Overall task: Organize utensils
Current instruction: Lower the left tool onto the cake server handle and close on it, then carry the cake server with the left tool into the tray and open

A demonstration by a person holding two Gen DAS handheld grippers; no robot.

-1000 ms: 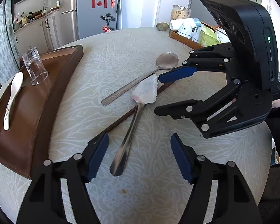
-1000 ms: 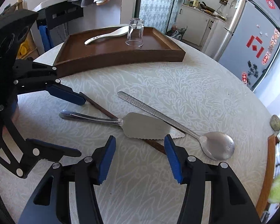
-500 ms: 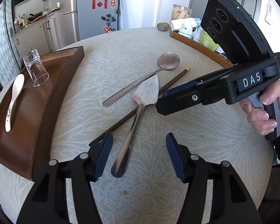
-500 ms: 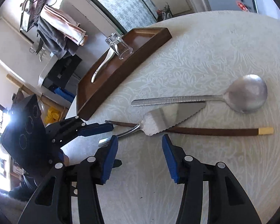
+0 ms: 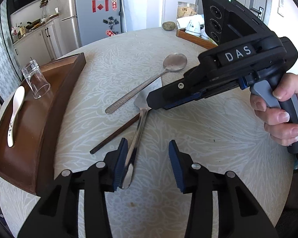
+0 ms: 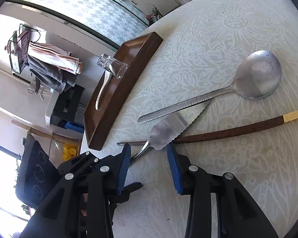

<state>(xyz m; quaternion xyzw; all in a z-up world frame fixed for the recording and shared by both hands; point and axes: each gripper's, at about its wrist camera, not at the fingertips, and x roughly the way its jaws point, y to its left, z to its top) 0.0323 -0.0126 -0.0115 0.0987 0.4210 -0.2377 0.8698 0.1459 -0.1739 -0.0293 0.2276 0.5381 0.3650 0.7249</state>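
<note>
Right wrist view shows the right gripper [image 6: 148,165], jaws apart, straddling the serrated steel cake server [image 6: 164,132] for pickup, while the left gripper [image 5: 147,163] waits open.

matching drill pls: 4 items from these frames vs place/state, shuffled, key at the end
1. white ceramic spoon
2. glass
3. cake server
4. chopstick

A. upside down in the wooden tray
B. lying flat in the tray
C. on the table, passing under a serrated blade
D. handle between the open left gripper fingers

Pairs: 1-B, 2-A, 3-D, 4-C
</note>
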